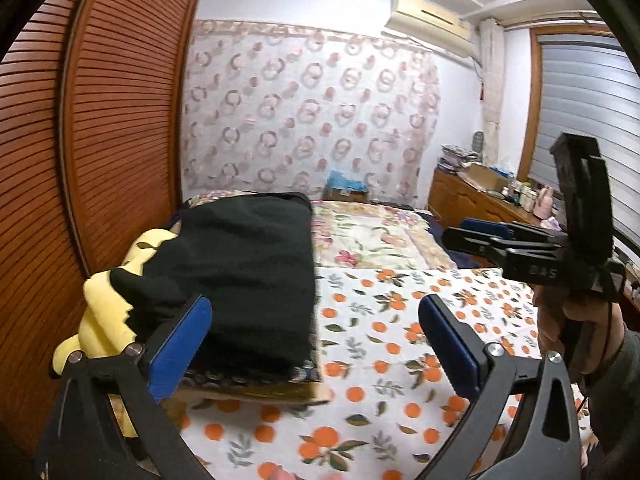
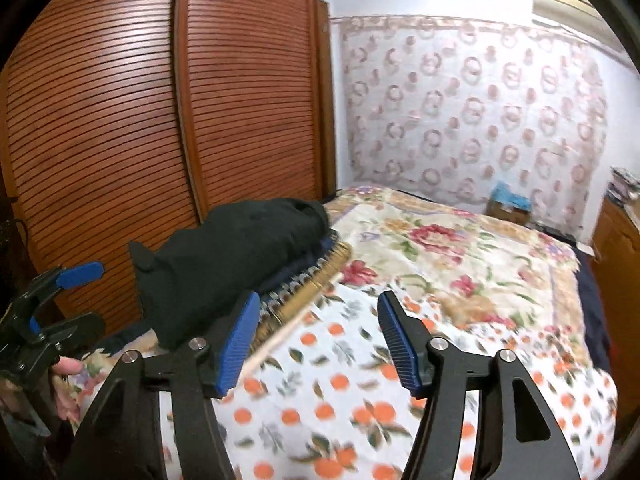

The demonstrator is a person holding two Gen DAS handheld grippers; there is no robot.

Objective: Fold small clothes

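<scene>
Blue-padded left tongs [image 1: 316,340] stand spread wide with nothing between them, just in front of the folded black garment [image 1: 248,280]. That garment tops a small stack on the bed [image 1: 400,320], lying over a dark patterned cloth [image 2: 304,280] and a yellow piece [image 1: 104,320], close beside the slatted wooden wardrobe [image 1: 120,120]. To the right of the garment, the right tongs [image 2: 316,340] hang partly open and empty above the orange-print sheet [image 2: 320,400]. A hand [image 1: 568,328] grips their handle.
</scene>
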